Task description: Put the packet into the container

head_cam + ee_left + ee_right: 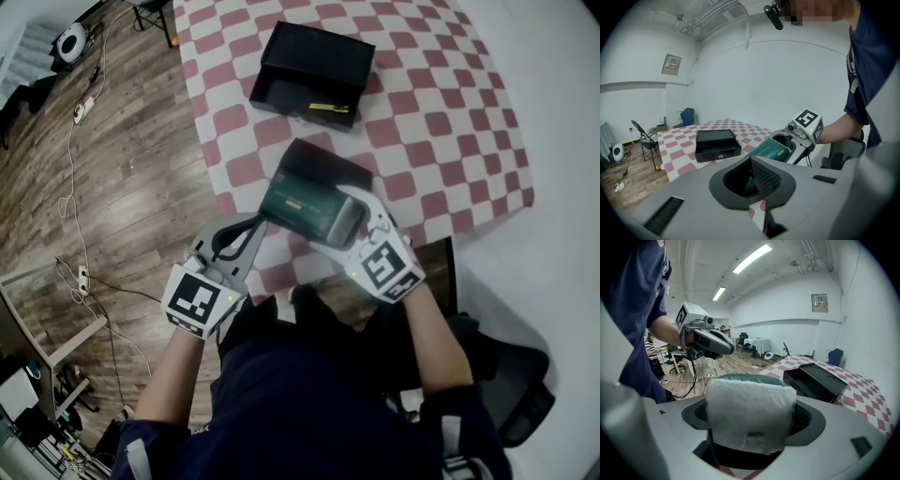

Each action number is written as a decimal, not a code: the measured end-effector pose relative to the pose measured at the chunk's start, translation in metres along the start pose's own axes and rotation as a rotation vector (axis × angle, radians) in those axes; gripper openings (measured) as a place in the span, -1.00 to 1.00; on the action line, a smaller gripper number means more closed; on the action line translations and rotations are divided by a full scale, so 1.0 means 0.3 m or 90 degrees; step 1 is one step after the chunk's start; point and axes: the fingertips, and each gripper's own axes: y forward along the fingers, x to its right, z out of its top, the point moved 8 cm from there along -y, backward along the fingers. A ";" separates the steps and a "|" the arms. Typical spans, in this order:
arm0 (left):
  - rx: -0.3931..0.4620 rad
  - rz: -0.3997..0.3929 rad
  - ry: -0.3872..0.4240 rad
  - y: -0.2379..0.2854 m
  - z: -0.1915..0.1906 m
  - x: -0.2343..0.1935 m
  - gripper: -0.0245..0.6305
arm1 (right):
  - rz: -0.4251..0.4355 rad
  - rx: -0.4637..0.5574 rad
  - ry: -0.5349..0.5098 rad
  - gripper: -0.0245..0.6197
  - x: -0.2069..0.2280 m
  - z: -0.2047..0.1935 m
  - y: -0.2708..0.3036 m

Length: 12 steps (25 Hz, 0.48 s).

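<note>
Red-and-white checked cloth covers the table point(441, 103), with wood floor off its left edge. The packet point(305, 206), dark green with a white end, hangs just above the table's near edge, held from both sides. The left gripper point(261, 223) is clamped on the green end. The right gripper point(354, 217) is clamped on the white end, which fills the space between its jaws in the right gripper view. The packet's long axis runs roughly along the near edge, from one gripper to the other.

The container point(314, 75), an open black box, sits well beyond the packet, toward the far edge and almost straight ahead. Its long side lies close to the packet's own line. A flat black panel point(328, 161) lies between them. Neither gripper is clearly nearer, so I judge the packet needs carrying forward over the panel with little turning.
</note>
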 end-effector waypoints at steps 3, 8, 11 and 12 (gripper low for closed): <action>-0.005 0.004 -0.003 0.005 -0.012 -0.003 -0.85 | -0.001 0.006 -0.009 0.45 0.007 -0.028 0.029; -0.018 0.000 -0.015 0.020 -0.025 -0.004 -0.85 | 0.009 -0.005 0.017 0.45 0.021 -0.060 0.044; -0.010 -0.009 -0.002 0.035 -0.020 -0.003 -0.85 | 0.012 -0.046 0.017 0.45 0.013 -0.092 0.062; -0.006 -0.012 0.004 0.039 -0.016 -0.002 -0.85 | 0.011 -0.063 0.007 0.46 0.007 -0.102 0.070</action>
